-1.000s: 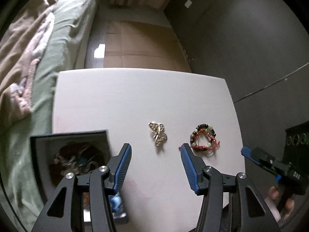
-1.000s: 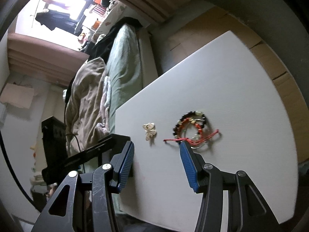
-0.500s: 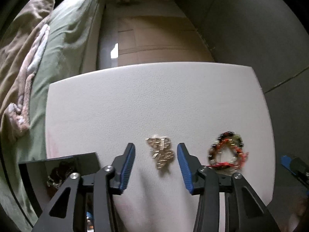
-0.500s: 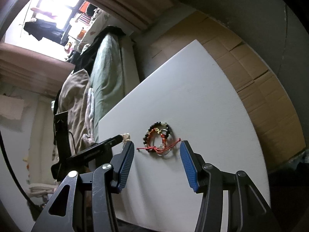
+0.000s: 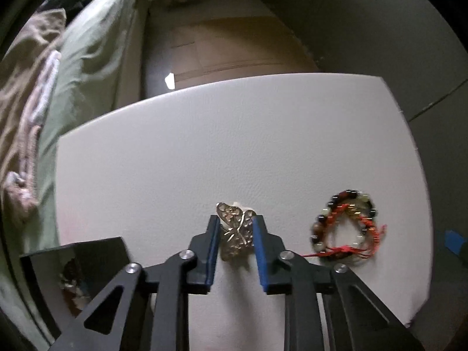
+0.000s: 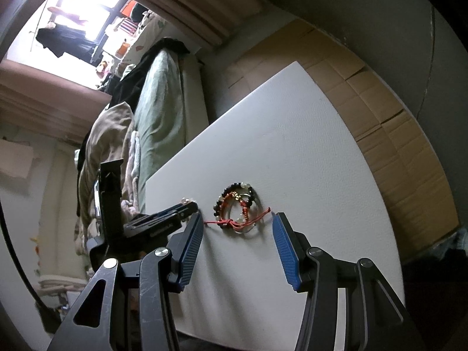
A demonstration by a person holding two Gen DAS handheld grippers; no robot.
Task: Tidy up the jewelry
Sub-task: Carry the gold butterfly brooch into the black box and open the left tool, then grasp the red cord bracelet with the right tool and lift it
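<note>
Gold butterfly brooch [image 5: 235,232] on the white table [image 5: 234,146] now sits pinched between the left tongs [image 5: 234,228], which were wide a moment ago; lifting likely follows. Right tongs [image 6: 237,231] stand wide around the beaded bracelets [image 6: 237,209], not touching.

A green-sheeted bed [image 5: 96,67] flanks the white worktop [image 5: 234,146]; cardboard [image 6: 380,111] covers the floor; a bright window [image 6: 84,8] glows beyond
</note>
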